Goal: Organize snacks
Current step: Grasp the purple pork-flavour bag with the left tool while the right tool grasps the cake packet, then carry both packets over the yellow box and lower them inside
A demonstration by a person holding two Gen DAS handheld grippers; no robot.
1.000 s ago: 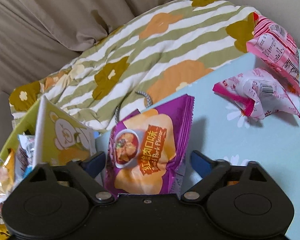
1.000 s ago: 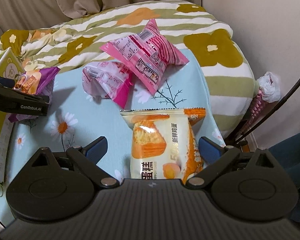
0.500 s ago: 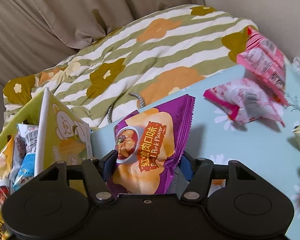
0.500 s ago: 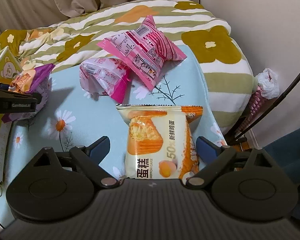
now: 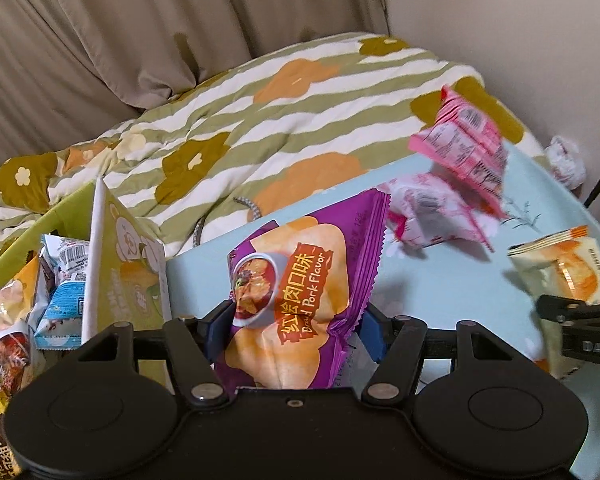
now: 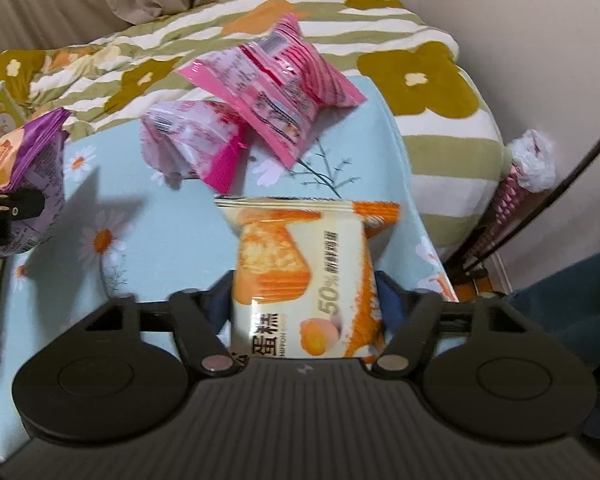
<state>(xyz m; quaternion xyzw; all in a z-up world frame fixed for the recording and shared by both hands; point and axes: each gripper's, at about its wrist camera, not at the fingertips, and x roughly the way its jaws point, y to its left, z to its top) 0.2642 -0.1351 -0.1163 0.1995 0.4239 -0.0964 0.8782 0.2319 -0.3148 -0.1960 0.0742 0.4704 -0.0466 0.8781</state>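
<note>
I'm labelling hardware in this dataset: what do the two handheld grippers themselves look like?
Both are matte black. The left gripper has a smooth body, two round discs, silver pivot pins and blue finger pads. The right gripper matches, but its top is ribbed grey-black with a small pale mark. White lettering shows on each one's side. No sleeves or hands visible.

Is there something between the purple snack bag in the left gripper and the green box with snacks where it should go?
Only the box's own raised flap. The left gripper holds the purple snack bag, and the green box lies to its left; the flap stands upright between them, so the bag must probably pass over it.
</note>
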